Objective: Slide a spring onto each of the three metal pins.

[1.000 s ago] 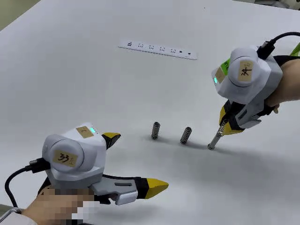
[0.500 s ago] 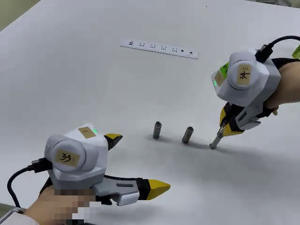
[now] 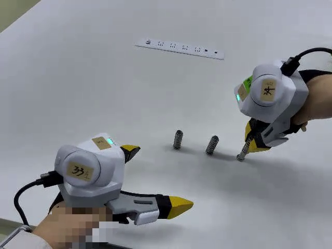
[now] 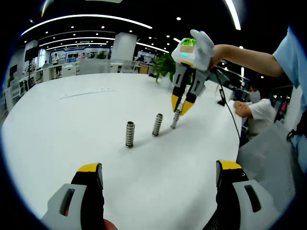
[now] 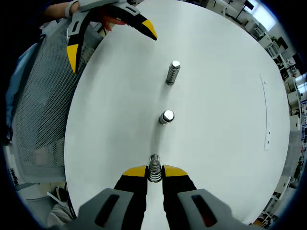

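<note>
Pins are standing in a short row on the white worktop (image 3: 78, 78), and the middle pin (image 3: 212, 145) (image 4: 157, 124) (image 5: 166, 117) is serving as the marker for everything else. It is standing free, spring-sleeved along its shaft, with its round metal top showing in the right gripper view.

Just beside the middle pin, on the side toward the left gripper (image 3: 155, 179) (image 4: 158, 172) (image 5: 108, 40), the outer pin (image 3: 178, 139) (image 4: 129, 134) (image 5: 172, 72) is standing, spring-sleeved in the same way and apart from both grippers.

Just beside the middle pin on its other side, the third pin (image 3: 241, 154) (image 4: 175, 120) is touching the worktop with its lower end. The right gripper (image 3: 251, 142) (image 4: 183, 103) (image 5: 154, 173) is coming down onto it from above, its yellow-tipped jaws nearly pressed together and pinching the third spring (image 5: 154, 167) (image 3: 247, 143) between their tips. How far down the pin this spring is sitting I cannot tell.

The left gripper is hovering well apart from the middle pin, nearer the person, with its jaws spread wide and nothing between them. A hand (image 3: 67, 231) is holding it from behind.

Well beyond the middle pin, on the side away from the person, a white power strip (image 3: 180, 48) is lying flat on the worktop.
</note>
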Motion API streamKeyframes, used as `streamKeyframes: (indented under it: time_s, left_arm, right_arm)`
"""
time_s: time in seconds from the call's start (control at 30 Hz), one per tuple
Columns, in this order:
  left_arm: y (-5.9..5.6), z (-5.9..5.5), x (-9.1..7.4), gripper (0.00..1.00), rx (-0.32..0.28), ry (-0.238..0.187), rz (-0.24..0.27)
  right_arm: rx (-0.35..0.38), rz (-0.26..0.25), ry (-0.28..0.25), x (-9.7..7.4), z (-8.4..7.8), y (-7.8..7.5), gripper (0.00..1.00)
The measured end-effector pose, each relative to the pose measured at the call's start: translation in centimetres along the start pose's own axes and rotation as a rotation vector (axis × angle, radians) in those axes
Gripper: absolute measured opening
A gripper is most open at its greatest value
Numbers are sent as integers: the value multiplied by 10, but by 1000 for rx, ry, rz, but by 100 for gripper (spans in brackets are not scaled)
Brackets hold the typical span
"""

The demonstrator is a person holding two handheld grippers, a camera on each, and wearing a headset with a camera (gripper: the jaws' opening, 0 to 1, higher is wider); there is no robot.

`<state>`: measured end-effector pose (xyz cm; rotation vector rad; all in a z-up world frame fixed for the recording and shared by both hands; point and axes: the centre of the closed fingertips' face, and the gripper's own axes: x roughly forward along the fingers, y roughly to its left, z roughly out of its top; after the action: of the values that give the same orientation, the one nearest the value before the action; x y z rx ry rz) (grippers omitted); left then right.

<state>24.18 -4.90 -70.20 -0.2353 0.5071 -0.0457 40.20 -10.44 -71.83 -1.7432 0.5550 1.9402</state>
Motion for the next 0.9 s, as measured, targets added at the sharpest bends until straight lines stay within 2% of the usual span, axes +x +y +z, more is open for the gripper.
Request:
streamKeyframes:
  time_s: [0.47,0.9]
  left_arm:
    - [-2,-2,1,100,-3,9,-9]
    - [-1,-1,1,100,-3,3,-10]
  right_arm:
    - [10,15,15,21,-2,3,13]
    - [8,22,9,23,0,4,14]
